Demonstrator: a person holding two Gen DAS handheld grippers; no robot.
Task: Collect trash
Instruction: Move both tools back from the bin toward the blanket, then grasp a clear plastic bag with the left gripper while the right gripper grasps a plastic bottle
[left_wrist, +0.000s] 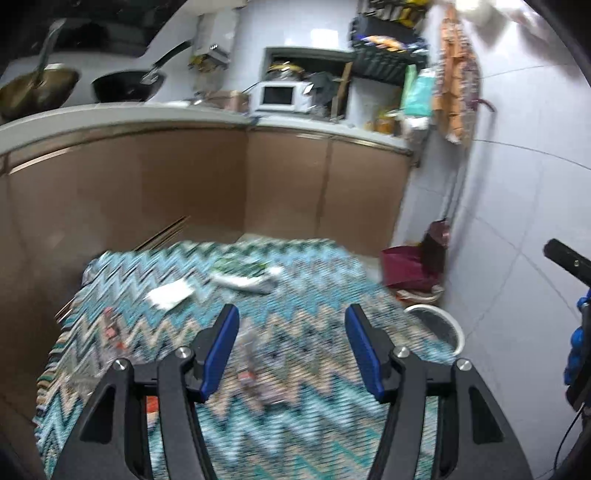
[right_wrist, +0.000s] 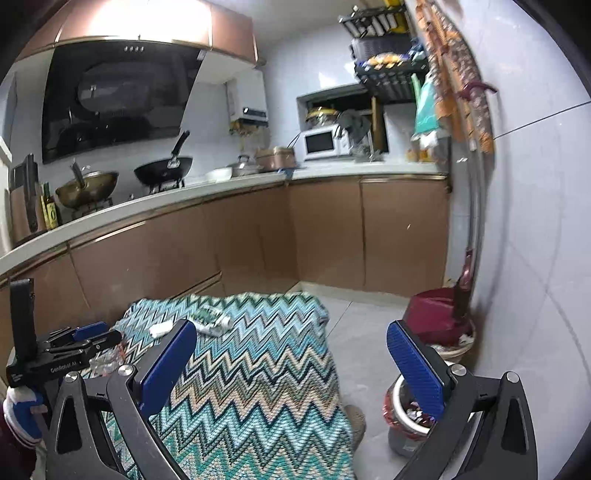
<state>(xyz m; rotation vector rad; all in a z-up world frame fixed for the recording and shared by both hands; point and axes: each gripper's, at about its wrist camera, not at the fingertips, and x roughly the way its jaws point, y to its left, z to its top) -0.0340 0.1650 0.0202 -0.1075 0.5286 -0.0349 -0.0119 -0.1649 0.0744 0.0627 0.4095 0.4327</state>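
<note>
Two open tongs (left_wrist: 291, 314) (right_wrist: 291, 332), two trash scraps (left_wrist: 170, 293) (left_wrist: 245, 277) on one zigzag cloth (left_wrist: 314, 266).

"GenRobot AI" printed on the left tongs (right_wrist: 86, 334).

Bright indoor light glares off the range hood (right_wrist: 147, 22) and upper wall; the left wrist view is motion-blurred; fisheye bending darkens both views' corners.
</note>
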